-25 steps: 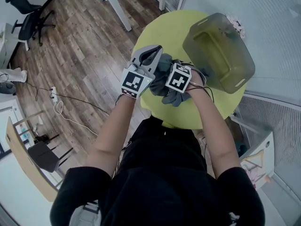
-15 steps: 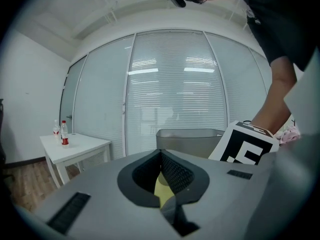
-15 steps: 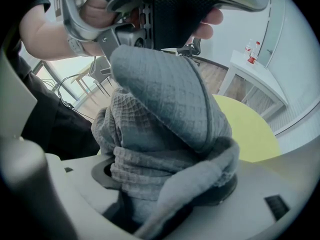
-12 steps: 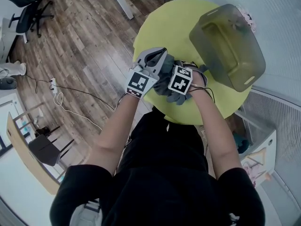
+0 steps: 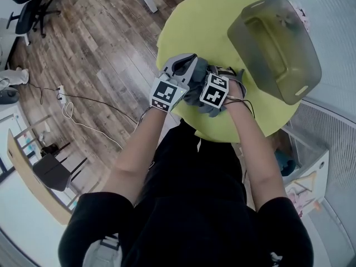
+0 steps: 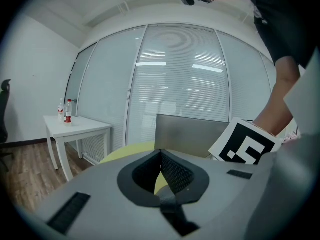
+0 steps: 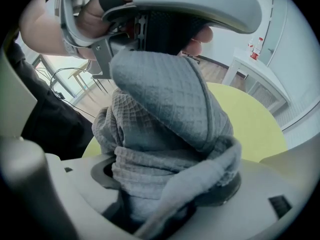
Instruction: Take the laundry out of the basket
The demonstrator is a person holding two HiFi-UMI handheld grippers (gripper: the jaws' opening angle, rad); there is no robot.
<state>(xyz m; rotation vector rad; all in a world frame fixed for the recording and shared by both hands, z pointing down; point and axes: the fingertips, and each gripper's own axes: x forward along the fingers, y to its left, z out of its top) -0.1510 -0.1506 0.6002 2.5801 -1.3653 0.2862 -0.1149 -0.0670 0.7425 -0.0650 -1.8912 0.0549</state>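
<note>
Right gripper [image 7: 165, 180] pinches the bunched grey waffle towel [image 7: 165, 99], left gripper [image 6: 161, 156] closed empty; towel judged light, limp, best gripped mid-bunch.

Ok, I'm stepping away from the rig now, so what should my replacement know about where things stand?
Left gripper: shut, nothing between its jaws, close beside the cloth.
Right gripper: shut on the bunched grey waffle-weave cloth, over the near edge of the round yellow-green table.
Translucent olive plastic basket: on the table's far side, apart from both grippers; nothing shows inside it from the head view.
Done: the cloth is out of the basket.
Left: probably just to lay the cloth on the table and let go.
</note>
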